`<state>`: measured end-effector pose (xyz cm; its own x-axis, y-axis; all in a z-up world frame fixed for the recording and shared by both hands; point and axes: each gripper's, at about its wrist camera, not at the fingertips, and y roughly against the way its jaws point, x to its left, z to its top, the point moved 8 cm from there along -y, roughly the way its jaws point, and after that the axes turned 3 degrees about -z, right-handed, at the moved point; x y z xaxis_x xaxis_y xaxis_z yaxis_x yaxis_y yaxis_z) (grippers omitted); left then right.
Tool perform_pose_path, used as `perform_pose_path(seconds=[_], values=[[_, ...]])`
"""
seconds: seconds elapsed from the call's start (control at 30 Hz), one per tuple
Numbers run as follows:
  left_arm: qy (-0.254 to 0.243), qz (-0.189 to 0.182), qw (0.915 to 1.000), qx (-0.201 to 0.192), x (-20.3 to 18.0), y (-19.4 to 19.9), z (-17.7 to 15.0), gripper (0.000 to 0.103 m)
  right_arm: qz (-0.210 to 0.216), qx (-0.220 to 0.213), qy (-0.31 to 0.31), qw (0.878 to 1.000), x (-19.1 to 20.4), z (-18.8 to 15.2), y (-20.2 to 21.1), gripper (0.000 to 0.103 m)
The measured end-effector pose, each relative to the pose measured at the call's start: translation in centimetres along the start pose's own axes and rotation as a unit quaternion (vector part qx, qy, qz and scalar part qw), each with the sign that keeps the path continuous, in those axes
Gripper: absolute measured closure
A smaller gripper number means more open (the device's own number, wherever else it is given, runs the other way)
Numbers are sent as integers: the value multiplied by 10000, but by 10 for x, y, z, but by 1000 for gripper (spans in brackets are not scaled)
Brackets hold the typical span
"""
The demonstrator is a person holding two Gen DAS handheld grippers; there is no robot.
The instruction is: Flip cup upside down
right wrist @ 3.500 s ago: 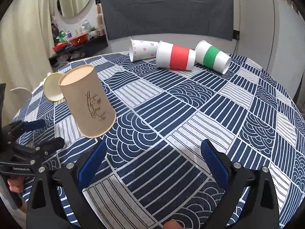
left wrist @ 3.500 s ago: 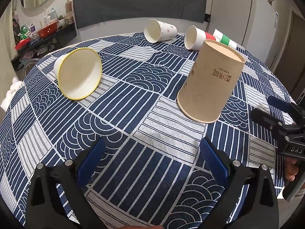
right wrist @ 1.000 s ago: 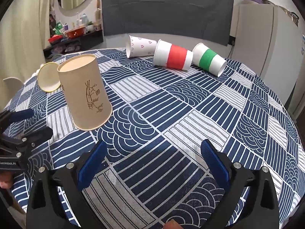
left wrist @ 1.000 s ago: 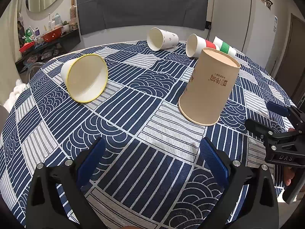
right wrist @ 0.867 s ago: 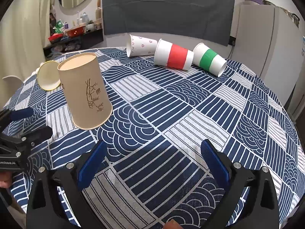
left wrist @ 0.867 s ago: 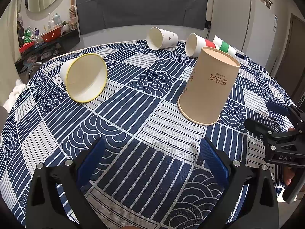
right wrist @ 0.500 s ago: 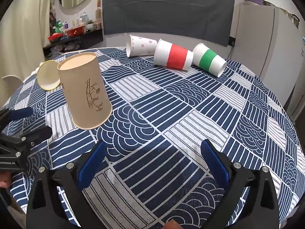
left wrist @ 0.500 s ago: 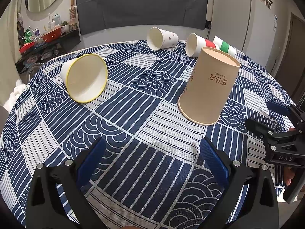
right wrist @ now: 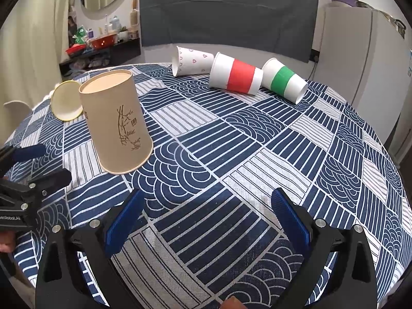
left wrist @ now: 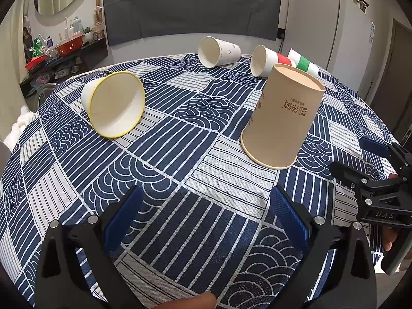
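A tall brown paper cup (left wrist: 282, 115) stands upside down on the patterned table, mouth down; it also shows in the right wrist view (right wrist: 116, 123). My left gripper (left wrist: 206, 219) is open and empty, hovering near the table's front edge, short of the cup. My right gripper (right wrist: 206, 219) is open and empty, to the right of the cup. Each gripper shows in the other's view: the right one (left wrist: 360, 157) and the left one (right wrist: 38, 164).
A yellow-rimmed white cup (left wrist: 116, 108) lies on its side at left. A heart-print cup (left wrist: 219, 54), a red-banded cup (right wrist: 235, 73) and a green-banded cup (right wrist: 284, 80) lie on their sides at the far edge. The blue-white tablecloth (left wrist: 180, 154) covers the round table.
Since 3.5 s ago both grippers have drawn back slightly from the brown cup. Over the last second nothing has visibly moved.
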<state>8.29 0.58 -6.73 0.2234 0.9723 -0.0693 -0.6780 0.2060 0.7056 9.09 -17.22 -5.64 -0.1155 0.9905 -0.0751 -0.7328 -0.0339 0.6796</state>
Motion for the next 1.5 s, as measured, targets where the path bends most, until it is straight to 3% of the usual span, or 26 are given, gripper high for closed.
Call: perform_pose_path(seconds=[1.0,1.23,1.33,1.5], values=[[53,69,10000,8,3,0,-1,6,52,64,98,9999,3,-1,-2,8],[198,154,9994,230,10,-7,-1,6,149,314,11,9994,1,-2,-10,8],[136,289,9986,410,14,-13,-1,6,293,643,66,9975,2,-2,-18,8],[206,365,9971,639,27,-22,8,6,127,754,214,9968,-9,11,-25,8]])
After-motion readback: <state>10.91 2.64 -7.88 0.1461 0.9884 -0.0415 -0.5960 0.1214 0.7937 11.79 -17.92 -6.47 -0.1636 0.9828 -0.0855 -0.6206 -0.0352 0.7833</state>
